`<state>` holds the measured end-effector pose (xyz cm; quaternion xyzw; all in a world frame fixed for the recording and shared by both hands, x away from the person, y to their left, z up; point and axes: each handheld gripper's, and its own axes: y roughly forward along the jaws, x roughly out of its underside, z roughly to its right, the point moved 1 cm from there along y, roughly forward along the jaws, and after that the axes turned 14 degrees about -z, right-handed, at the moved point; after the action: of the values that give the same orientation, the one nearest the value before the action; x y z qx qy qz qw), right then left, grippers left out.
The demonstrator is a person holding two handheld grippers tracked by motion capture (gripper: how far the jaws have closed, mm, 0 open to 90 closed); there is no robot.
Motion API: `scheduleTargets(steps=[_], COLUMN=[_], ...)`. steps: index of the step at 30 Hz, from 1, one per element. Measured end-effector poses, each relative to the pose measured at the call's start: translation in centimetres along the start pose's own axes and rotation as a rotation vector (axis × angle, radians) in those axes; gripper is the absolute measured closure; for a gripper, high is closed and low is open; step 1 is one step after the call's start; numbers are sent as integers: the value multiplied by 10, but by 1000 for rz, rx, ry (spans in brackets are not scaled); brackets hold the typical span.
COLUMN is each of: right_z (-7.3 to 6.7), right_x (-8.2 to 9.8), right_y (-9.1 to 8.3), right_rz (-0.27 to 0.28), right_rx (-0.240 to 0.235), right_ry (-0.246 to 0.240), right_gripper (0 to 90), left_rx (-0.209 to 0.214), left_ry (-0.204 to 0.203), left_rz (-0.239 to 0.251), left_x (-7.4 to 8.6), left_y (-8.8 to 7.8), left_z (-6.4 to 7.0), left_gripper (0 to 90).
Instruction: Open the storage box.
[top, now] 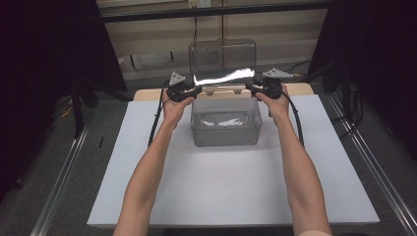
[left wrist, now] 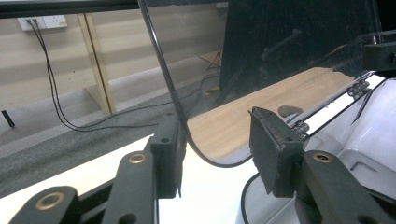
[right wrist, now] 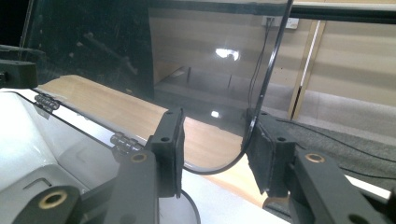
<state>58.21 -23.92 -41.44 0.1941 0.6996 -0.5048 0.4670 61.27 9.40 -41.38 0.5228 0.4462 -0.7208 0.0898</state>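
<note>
High view first: we note a clear plastic box [top: 225,122] standing on the white table [top: 231,187], toward its far middle, with its clear hinged lid [top: 223,58] raised upright behind it. Our left hand [top: 176,107] and right hand [top: 276,104] hold the left gripper [top: 195,90] and right gripper [top: 249,87] at the two lower corners of that lid, just above the box's rear rim.

Left gripper view: we record the jaws spread, the lid's [left wrist: 280,51] rounded corner edge lying between them, against the inner face of the jaw at the left of that view and apart from the other.

Right gripper view: the same arrangement holds, jaws parted, the lid's [right wrist: 154,56] curved corner touching the pad on the right of that view, with clear space to the other. Hinges [right wrist: 122,140] along the box's rim sit just beside the jaws. Neither gripper is clamped on the lid.
</note>
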Motion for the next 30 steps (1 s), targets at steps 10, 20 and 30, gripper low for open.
scheduleTargets(steps=[10, 20, 30], right_z=[0, 4, 6], right_x=[-2, 0, 5], right_y=[0, 2, 10], right_rz=[-19, -31, -48], right_rx=[-6, -21, -9], right_ry=[24, 69, 85], right_gripper=[573, 563, 527], left_rx=[5, -1, -10], left_ry=[-18, -51, -114], left_rz=[6, 3, 0], left_x=[1, 2, 9], left_y=[2, 3, 7], left_z=[0, -2, -6], left_gripper=[533, 442, 320])
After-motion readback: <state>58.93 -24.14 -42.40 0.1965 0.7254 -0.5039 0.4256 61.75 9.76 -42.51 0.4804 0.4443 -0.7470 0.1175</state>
